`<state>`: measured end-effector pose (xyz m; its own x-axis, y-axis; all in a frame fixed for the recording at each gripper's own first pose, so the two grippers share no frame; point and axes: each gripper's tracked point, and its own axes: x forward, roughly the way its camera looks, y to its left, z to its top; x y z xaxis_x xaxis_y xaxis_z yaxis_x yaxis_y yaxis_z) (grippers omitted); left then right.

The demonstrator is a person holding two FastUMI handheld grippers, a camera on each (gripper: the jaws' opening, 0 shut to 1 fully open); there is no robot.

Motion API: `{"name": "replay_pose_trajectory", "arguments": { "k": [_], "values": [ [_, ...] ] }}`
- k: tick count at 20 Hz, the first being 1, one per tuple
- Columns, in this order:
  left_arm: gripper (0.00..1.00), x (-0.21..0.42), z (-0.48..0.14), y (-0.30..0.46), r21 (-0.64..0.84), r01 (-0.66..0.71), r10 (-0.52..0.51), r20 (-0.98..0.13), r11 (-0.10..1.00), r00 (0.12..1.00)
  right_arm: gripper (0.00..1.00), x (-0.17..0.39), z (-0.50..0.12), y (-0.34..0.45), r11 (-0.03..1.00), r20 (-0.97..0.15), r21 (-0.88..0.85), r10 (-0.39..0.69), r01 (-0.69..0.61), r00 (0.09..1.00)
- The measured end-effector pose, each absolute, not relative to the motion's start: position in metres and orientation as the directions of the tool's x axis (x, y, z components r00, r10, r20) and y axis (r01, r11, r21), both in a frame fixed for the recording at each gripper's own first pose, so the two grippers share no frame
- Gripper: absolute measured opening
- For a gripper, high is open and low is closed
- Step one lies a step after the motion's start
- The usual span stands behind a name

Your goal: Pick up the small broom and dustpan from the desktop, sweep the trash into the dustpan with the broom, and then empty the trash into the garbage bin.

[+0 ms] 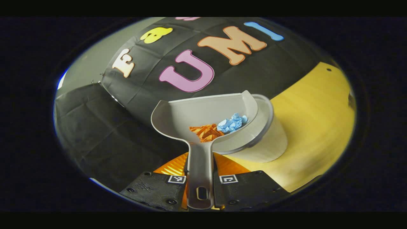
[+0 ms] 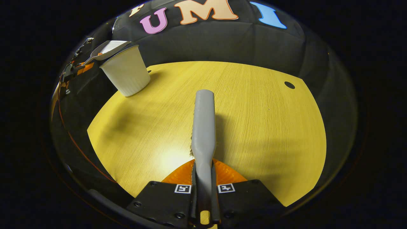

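1. In the left gripper view, the left gripper (image 1: 199, 184) is clamping both fingers on the handle of the gray dustpan (image 1: 203, 119), which is reaching forward from between them.
2. Farther along, the pan's scoop is carrying an orange paper wad (image 1: 206, 132) and a blue paper wad (image 1: 232, 122), lying side by side and touching near the handle end.
3. Beyond that, the scoop's far edge is hanging over the open mouth of the white garbage bin (image 1: 270, 144), which is standing on the yellow wooden desktop (image 1: 318, 127).
4. In the right gripper view, the right gripper (image 2: 204, 190) is squeezing both fingers on the handle of the gray broom (image 2: 204, 127), whose head is stretching out above the desktop.
5. Far off to the upper left in that view, the bin is sitting near the desktop's edge, with the dustpan tilting over its rim.
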<state>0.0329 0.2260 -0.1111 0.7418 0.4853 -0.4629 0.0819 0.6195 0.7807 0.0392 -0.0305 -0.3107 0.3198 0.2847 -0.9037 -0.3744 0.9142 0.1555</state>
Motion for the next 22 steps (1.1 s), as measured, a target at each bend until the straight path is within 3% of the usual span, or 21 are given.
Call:
{"name": "replay_pose_trajectory", "arguments": {
  "k": [3, 4, 6, 12, 14, 18, 22],
  "values": [
    [0.21, 0.043, -0.098, 0.252, 0.895, 0.224, 0.521, -0.412, 0.387, 0.747, 0.15, 0.038, -0.312, -0.03, 0.907, -0.909, 0.148, 0.283, -0.394, 0.308],
    [0.26, 0.043, -0.093, 0.257, 0.914, 0.264, 0.519, -0.394, 0.307, 0.759, 0.14, 0.039, -0.31, -0.029, 0.905, -0.911, 0.144, 0.279, -0.401, 0.303],
    [0.22, 0.051, -0.091, 0.259, 0.92, 0.333, 0.504, -0.392, 0.206, 0.77, 0.14, 0.04, -0.305, -0.029, 0.9, -0.914, 0.143, 0.279, -0.411, 0.293],
    [0.26, 0.06, -0.079, 0.251, 0.887, 0.449, 0.463, -0.354, -0.109, 0.813, 0.15, 0.044, -0.3, -0.032, 0.893, -0.916, 0.139, 0.28, -0.427, 0.287],
    [0.23, 0.06, -0.079, 0.249, 0.897, 0.439, 0.46, -0.371, -0.046, 0.807, 0.15, 0.043, -0.301, -0.031, 0.895, -0.914, 0.136, 0.279, -0.425, 0.294],
    [0.23, 0.067, -0.071, 0.233, 0.929, 0.218, 0.453, -0.339, 0.299, 0.825, 0.14, 0.044, -0.295, -0.031, 0.906, -0.904, 0.142, 0.283, -0.399, 0.32],
    [0.24, 0.077, -0.071, 0.204, 0.82, 0.055, 0.416, -0.346, 0.57, 0.841, 0.14, 0.046, -0.292, -0.031, 0.92, -0.895, 0.145, 0.279, -0.365, 0.348]
  ]
}}
